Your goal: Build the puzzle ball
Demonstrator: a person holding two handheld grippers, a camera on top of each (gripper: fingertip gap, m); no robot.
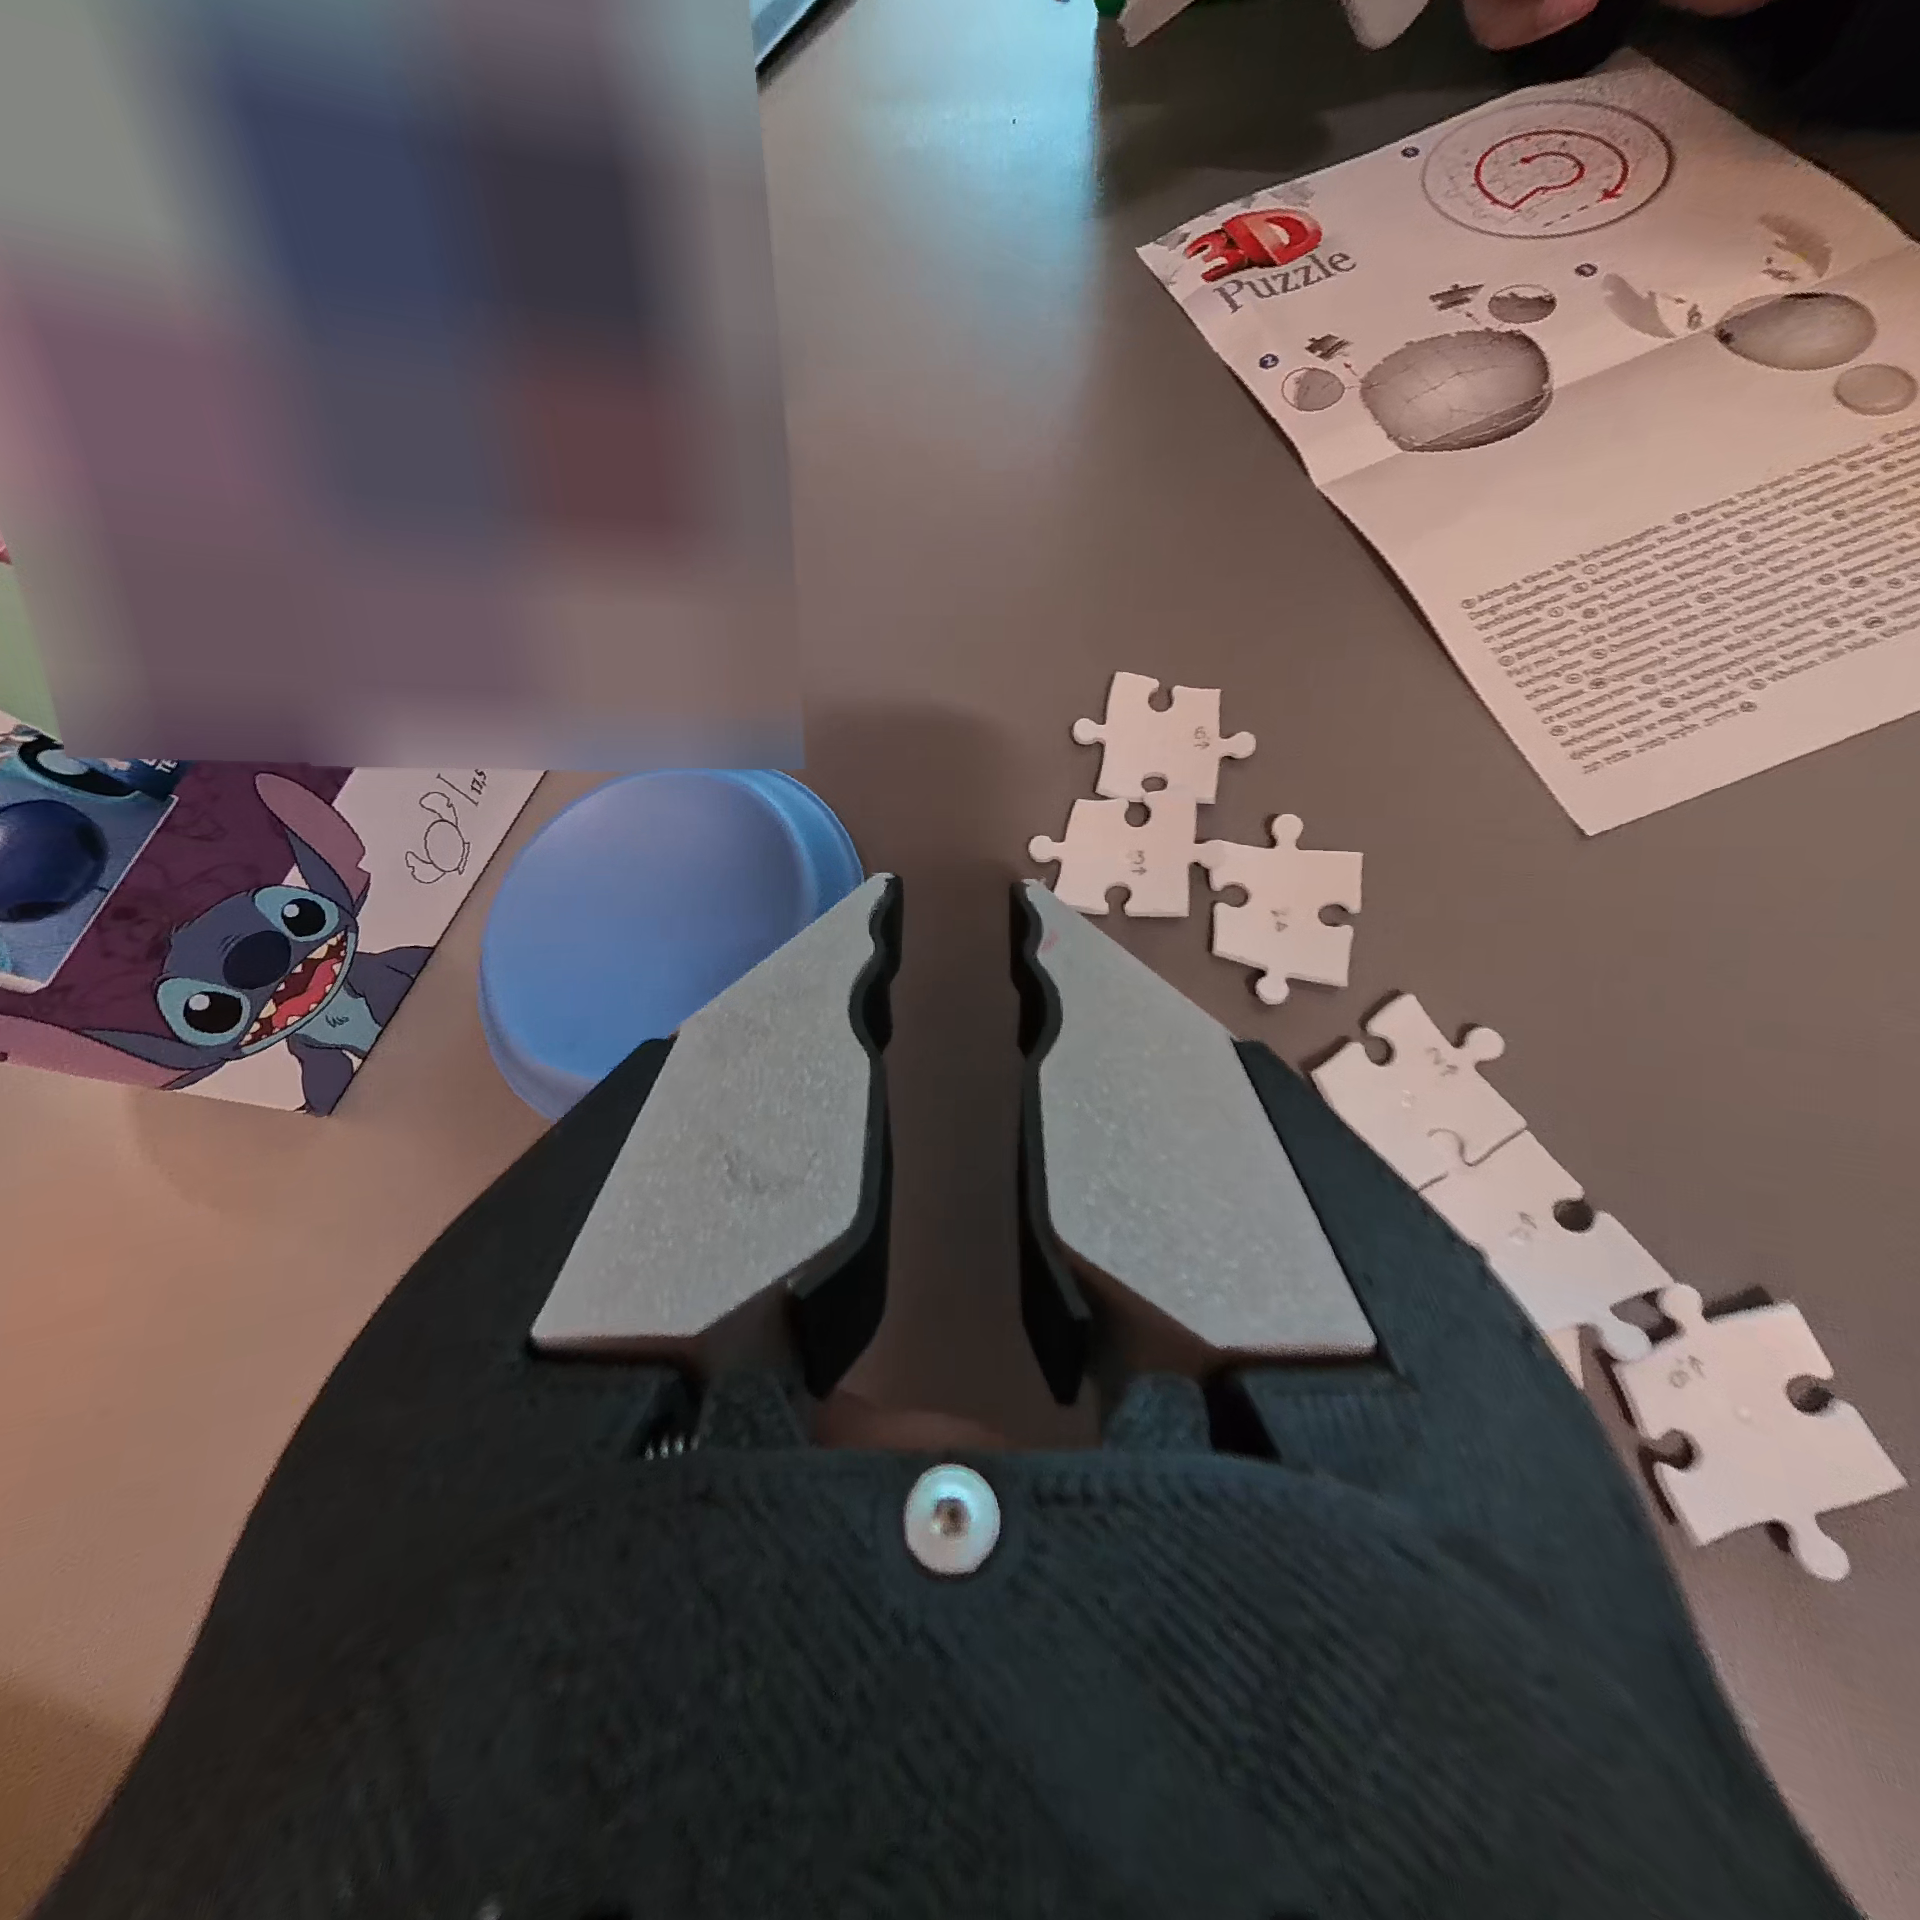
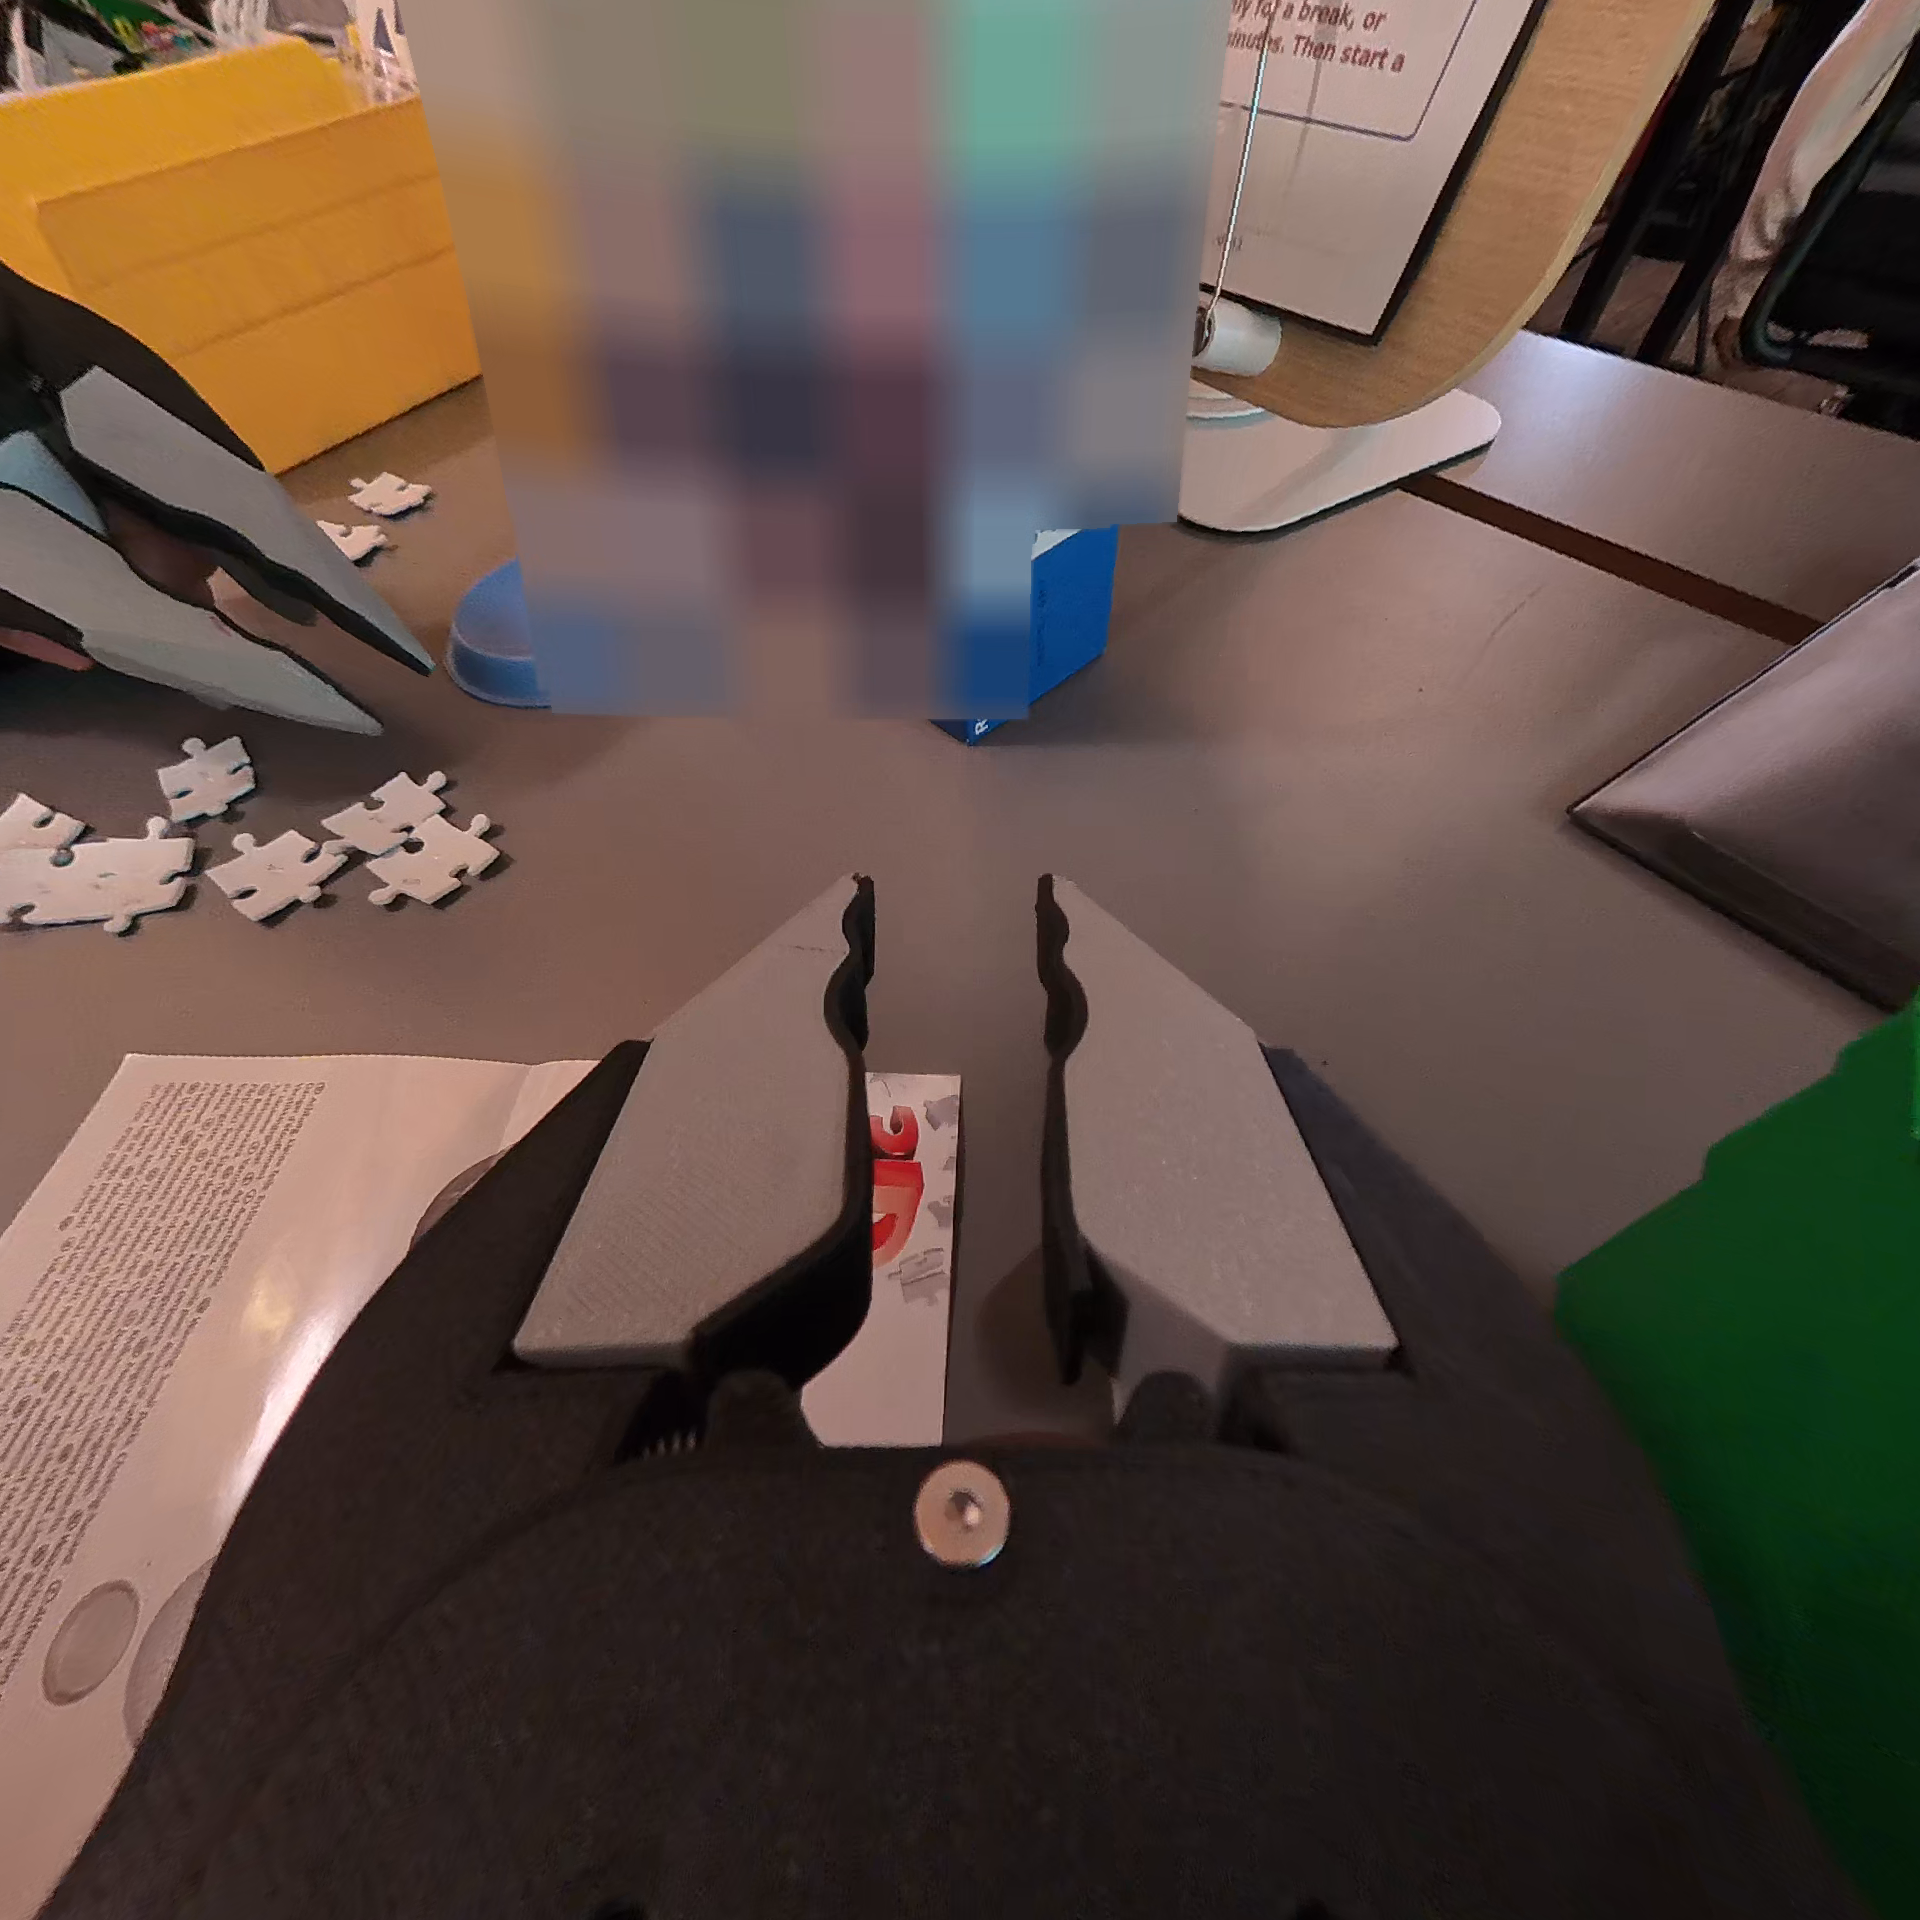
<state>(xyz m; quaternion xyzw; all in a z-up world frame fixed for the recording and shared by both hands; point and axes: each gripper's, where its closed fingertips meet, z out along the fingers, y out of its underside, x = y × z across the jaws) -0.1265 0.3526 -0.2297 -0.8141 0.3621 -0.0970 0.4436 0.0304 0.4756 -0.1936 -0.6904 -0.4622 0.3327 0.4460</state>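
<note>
Several white puzzle pieces (image 1: 1195, 821) lie face down on the grey table, some joined in a strip (image 1: 1496, 1153). My left gripper (image 1: 956, 894) is open and empty, hovering just left of them, beside a blue round dish (image 1: 644, 935). My right gripper (image 2: 951, 888) is open and empty above the edge of the instruction sheet (image 2: 187, 1247). In the right wrist view the pieces (image 2: 281, 842) lie at the left, under the left gripper (image 2: 239, 613).
The instruction sheet (image 1: 1621, 447) lies at the right of the pieces. The puzzle box (image 1: 208, 914) stands at the left, a blue box (image 2: 1070, 613) beyond. A yellow box (image 2: 239, 239), a wooden stand (image 2: 1351, 436), a dark slab (image 2: 1766, 790) and a green object (image 2: 1787, 1351) border the table. About 20 cm separates my left fingertips from my right.
</note>
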